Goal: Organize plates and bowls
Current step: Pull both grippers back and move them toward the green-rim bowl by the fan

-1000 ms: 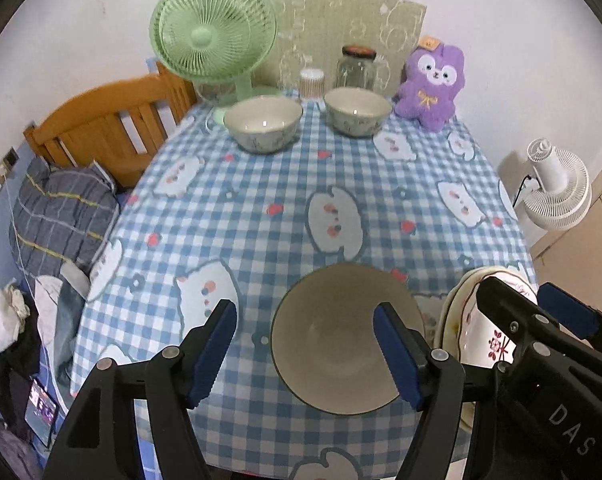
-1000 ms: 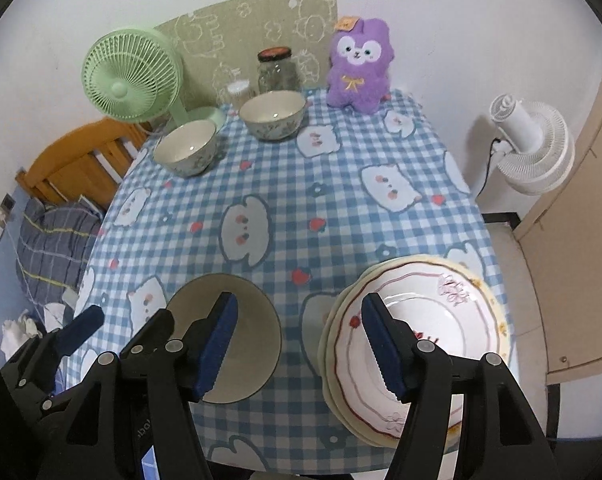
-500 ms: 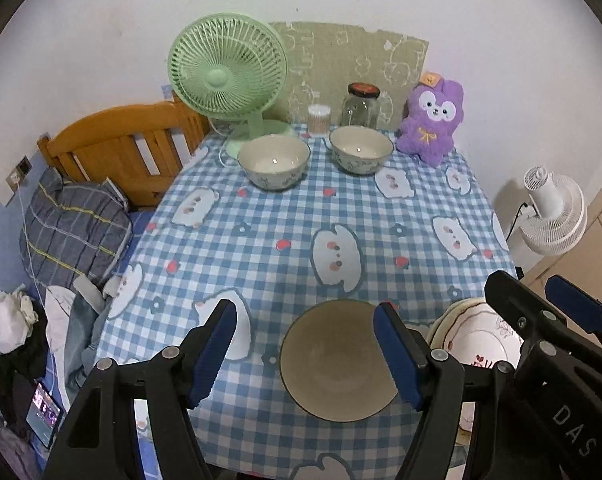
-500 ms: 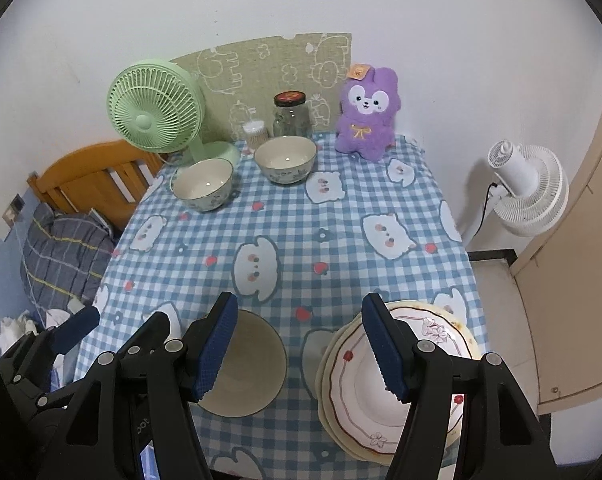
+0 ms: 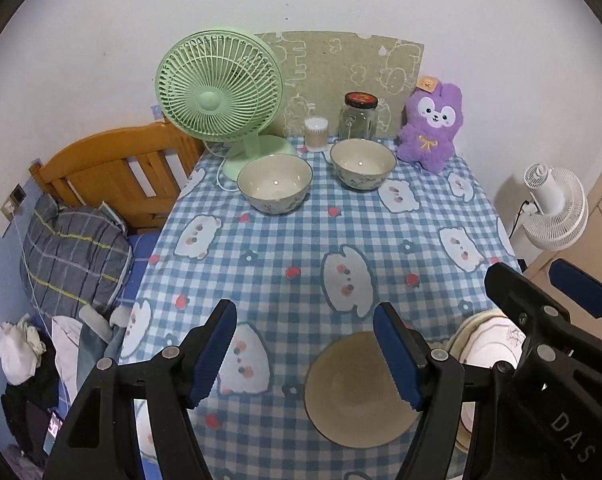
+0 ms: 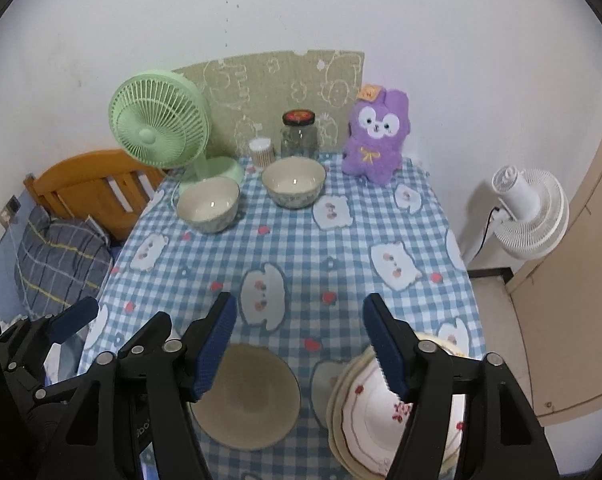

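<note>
Two grippers hang above the near edge of a table [image 5: 285, 240] spread with a blue checked cloth. The left gripper [image 5: 305, 354] has its jaws spread with nothing between them. The right gripper [image 6: 297, 346] has just been opening, and its jaws also stand apart and empty. Below them lie a tan bowl [image 6: 247, 396] and, just beside it to the right, a stack of plates [image 6: 365, 412] with a flowered one on top. Two patterned bowls, the left bowl [image 5: 275, 189] and the right bowl [image 5: 363, 164], sit well apart from these at the far end, near a green fan [image 5: 219, 88], a jar [image 5: 360, 117] and a purple plush toy [image 5: 433, 130]. Judged from this layout, the plates are already gathered and the bowls are not yet nested. The next move probably calls for a reach across the table, jaws closing on one far bowl's rim.
</note>
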Action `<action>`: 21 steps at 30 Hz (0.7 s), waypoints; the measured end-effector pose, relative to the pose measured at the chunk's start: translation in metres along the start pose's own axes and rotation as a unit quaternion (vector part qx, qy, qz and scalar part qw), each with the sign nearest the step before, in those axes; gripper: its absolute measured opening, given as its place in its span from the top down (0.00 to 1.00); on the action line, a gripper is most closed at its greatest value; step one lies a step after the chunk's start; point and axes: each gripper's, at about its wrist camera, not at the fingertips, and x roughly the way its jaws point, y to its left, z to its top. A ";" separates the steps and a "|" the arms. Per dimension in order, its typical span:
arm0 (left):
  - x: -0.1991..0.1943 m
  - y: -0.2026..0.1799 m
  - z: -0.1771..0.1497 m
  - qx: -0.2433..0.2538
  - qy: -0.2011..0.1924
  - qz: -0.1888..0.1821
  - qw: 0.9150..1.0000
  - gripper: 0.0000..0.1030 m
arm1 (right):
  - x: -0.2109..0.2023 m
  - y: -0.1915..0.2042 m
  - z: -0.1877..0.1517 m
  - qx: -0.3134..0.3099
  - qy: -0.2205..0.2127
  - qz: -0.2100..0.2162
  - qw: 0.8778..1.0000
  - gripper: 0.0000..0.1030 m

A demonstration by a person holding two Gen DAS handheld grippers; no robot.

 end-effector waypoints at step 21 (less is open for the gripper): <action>0.046 0.048 0.057 -0.013 0.000 -0.022 1.000 0.29 | 0.054 0.048 0.053 -0.001 -0.004 0.023 1.000 0.18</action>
